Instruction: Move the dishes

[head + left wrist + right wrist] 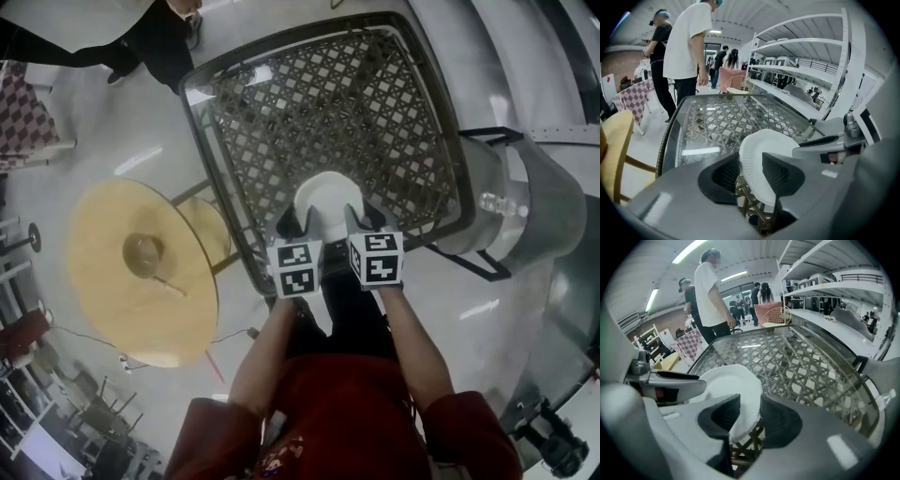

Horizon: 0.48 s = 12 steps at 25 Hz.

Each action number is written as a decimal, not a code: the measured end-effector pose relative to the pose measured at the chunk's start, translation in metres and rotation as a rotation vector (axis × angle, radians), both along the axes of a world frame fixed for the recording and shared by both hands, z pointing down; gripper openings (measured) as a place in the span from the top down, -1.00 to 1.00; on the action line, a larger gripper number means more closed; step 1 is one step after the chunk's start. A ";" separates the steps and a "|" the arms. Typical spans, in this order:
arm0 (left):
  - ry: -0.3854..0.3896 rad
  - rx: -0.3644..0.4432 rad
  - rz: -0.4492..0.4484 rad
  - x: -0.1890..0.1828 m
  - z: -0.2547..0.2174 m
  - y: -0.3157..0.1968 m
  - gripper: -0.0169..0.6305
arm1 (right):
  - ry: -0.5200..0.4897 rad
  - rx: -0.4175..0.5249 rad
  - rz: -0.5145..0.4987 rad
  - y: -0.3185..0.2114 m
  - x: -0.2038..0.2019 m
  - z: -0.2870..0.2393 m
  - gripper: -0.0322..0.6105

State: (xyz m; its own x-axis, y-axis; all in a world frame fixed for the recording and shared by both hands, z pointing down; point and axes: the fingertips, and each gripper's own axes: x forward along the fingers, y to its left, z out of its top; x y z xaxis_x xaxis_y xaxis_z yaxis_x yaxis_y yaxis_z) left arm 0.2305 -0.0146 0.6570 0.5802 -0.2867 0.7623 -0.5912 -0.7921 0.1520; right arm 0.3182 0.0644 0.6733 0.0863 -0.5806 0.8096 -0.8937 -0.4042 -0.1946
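L gripper [302, 223] [751, 159] clamped on the white plate [328, 192] [761, 140] [726, 380] at near-left rim. R gripper [361, 220] [749, 401] clamped on near-right rim, pads tight both sides, rim looking bent. Plate over near edge of glass-topped lattice table [375, 103]; touching glass or not, can't tell. Round yellow table [103, 281] off to L. Person in white shirt [686, 42] beyond far end.

Glass-topped table [337, 103] with a brown woven lattice showing through the pane and a dark rim running all round, streaks of light glaring off it. White plate [325, 197] right at the table's near edge, both sides curled upward. Honestly can't tell whether actually resting on the glass or hanging just above.
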 end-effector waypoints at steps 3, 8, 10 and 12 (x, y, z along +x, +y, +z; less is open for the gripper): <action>-0.018 -0.010 0.000 0.002 0.016 0.003 0.44 | -0.007 -0.017 -0.002 0.002 0.003 0.016 0.47; -0.047 -0.033 0.009 -0.003 0.032 0.008 0.43 | -0.034 -0.058 0.001 0.007 -0.003 0.030 0.46; -0.051 -0.045 0.006 -0.005 0.037 0.010 0.43 | -0.027 -0.059 -0.002 0.007 -0.004 0.032 0.46; -0.053 -0.054 0.001 -0.006 0.040 0.010 0.42 | -0.019 -0.057 -0.005 0.005 -0.004 0.032 0.45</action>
